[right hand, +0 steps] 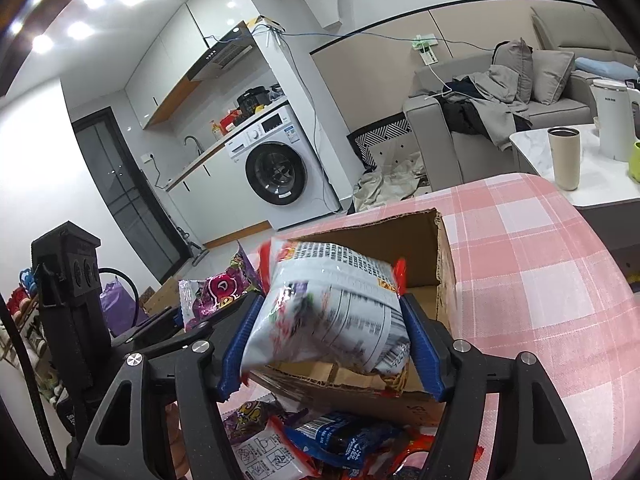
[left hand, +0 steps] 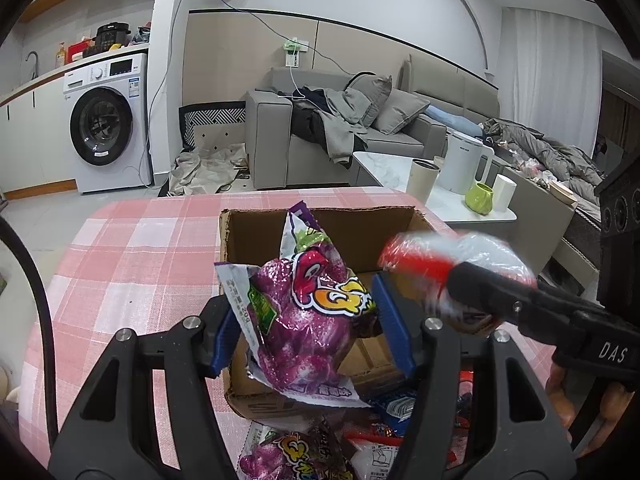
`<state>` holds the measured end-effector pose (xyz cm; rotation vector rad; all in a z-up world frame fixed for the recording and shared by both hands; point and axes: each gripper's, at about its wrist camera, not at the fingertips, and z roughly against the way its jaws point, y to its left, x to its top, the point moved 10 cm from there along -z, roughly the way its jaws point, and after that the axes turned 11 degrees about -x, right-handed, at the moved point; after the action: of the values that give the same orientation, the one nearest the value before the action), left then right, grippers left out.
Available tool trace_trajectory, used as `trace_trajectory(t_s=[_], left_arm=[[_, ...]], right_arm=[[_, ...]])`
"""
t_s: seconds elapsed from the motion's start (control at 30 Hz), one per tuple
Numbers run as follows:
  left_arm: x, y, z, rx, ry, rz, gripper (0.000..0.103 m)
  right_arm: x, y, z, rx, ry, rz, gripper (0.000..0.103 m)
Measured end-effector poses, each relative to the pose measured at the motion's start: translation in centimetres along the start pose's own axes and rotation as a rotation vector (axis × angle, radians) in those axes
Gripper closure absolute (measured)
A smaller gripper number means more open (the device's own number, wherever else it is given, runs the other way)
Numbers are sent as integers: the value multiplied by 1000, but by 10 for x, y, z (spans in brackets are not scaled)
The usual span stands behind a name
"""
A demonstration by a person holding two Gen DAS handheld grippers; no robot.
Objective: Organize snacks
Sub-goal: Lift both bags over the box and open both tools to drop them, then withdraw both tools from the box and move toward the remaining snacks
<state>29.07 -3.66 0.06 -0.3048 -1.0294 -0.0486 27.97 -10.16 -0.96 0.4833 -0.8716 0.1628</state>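
Observation:
An open cardboard box (left hand: 352, 232) stands on the pink checked tablecloth (left hand: 132, 256); it also shows in the right wrist view (right hand: 400, 236). My left gripper (left hand: 310, 328) is shut on a purple snack bag (left hand: 308, 320) and holds it over the box's near edge. My right gripper (right hand: 330, 344) is shut on a red and white snack bag (right hand: 332, 308), held above the box; that bag shows blurred in the left wrist view (left hand: 448, 260). The purple bag shows at the left in the right wrist view (right hand: 216, 292).
Several loose snack bags (left hand: 328, 448) lie in front of the box, also in the right wrist view (right hand: 320, 440). Beyond the table stand a low white table (left hand: 400, 172) with a kettle (left hand: 464, 160) and cups, a grey sofa (left hand: 340, 120) and a washing machine (left hand: 108, 124).

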Motion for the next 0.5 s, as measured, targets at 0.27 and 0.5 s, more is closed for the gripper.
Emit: trace_trajectory(t_s=[0.27, 0.5], left_arm=[[-2, 2, -1, -13, 16, 8, 30], [-10, 2, 30, -23, 0, 15, 1]], right_arm=[[3, -8, 5, -21, -16, 0, 16], [2, -19, 24, -20, -14, 10, 0]])
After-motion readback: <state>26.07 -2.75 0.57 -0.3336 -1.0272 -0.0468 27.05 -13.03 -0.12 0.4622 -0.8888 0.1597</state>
